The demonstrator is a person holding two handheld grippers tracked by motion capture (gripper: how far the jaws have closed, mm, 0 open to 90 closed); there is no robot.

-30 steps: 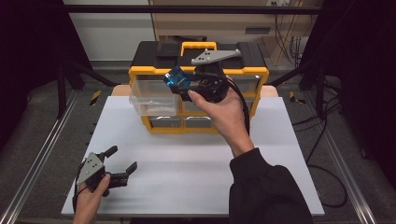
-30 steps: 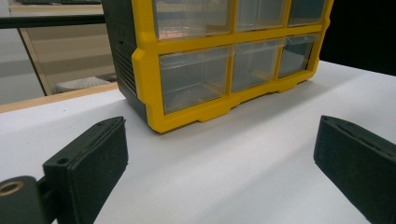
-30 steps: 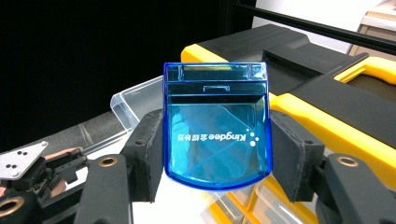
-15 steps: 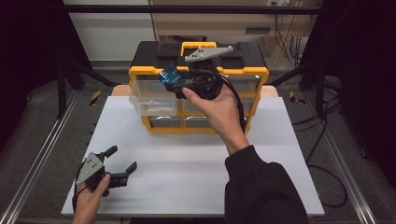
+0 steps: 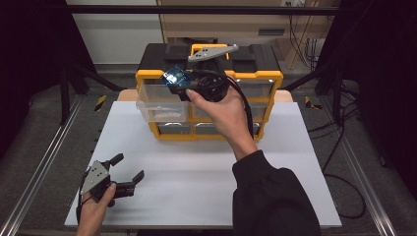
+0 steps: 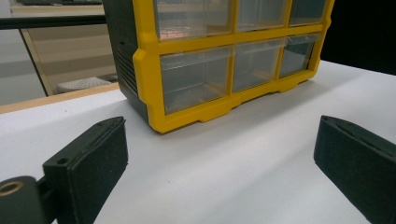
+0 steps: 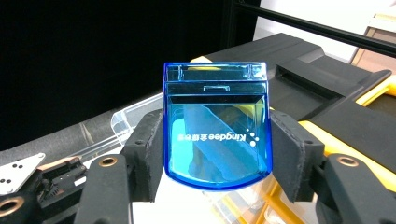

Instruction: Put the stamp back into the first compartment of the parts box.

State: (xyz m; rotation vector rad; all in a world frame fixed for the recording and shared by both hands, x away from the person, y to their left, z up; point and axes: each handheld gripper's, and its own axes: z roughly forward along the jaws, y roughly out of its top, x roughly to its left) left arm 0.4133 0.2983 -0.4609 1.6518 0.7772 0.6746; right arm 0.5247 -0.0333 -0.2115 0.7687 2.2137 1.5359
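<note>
**Two grippers, one blue case held over the drawer cabinet**

Raised well above the white table (image 5: 206,167) on an outstretched, dark-sleeved forearm: right gripper (image 5: 183,84), wrist bent so the jaws point left and slightly away. Clamped between those jaws: blue translucent case (image 5: 176,78), hovering over the top-left corner of the yellow and black drawer cabinet (image 5: 255,78) and above a clear drawer (image 5: 160,109) pulled out from the cabinet's upper left.

Resting low at the near left corner of the table, well apart from the cabinet: left gripper (image 5: 125,173), held in a hand (image 5: 96,206) that enters from the bottom edge, jaws spread wide and aimed toward the right and away. Nothing between them.

Seen from the right gripper view: case (image 7: 217,133) upright, both black pads (image 7: 152,149) pressed against its sides, white "Kingdee" lettering reading mirrored through the plastic, a hinged lid strip along the top. Behind it, the cabinet's black top (image 7: 322,88) and, lower left, the rim of the open drawer (image 7: 123,121). Possibly a folded insert inside the case; too hazy to tell.

Seen from the left gripper view: cabinet front (image 6: 219,65) at table level, rows of clear closed drawers in a yellow frame, two parted pads (image 6: 93,172) framing bare table.
</note>
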